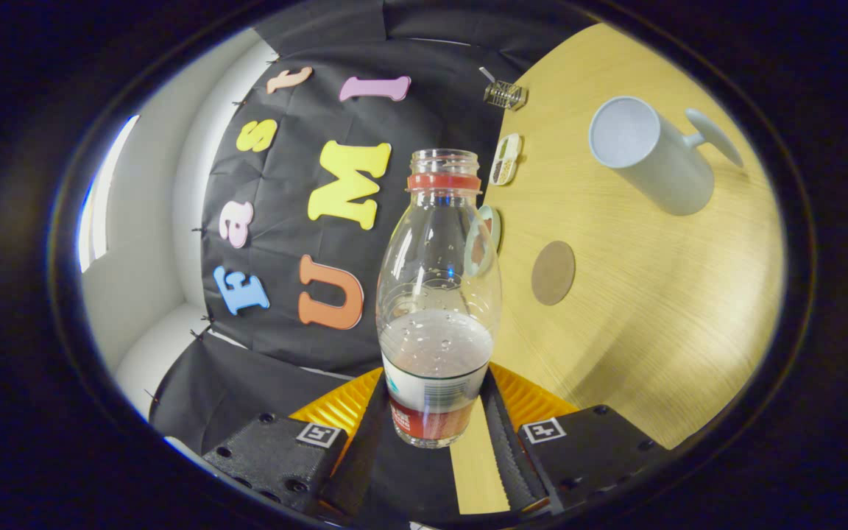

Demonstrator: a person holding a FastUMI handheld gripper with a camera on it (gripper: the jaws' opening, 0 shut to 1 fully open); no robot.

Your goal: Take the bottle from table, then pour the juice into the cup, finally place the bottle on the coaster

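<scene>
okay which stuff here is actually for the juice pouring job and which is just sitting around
For the job: bottle, open-topped, part full, clamped between the gripper fingers; cup; round coaster between bottle and cup.

Lying about: wire clip thing and small oval dish by the black cloth, both beyond the bottle.

claw (436, 423) | ribbed fingers (498, 423) | dark textured blocks with screws at 7 and 5 o'clock | square black-white markers on each

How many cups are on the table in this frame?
1. The cup stands on the table, beyond the coaster, off to the side of the bottle that the gripper grips.
</scene>
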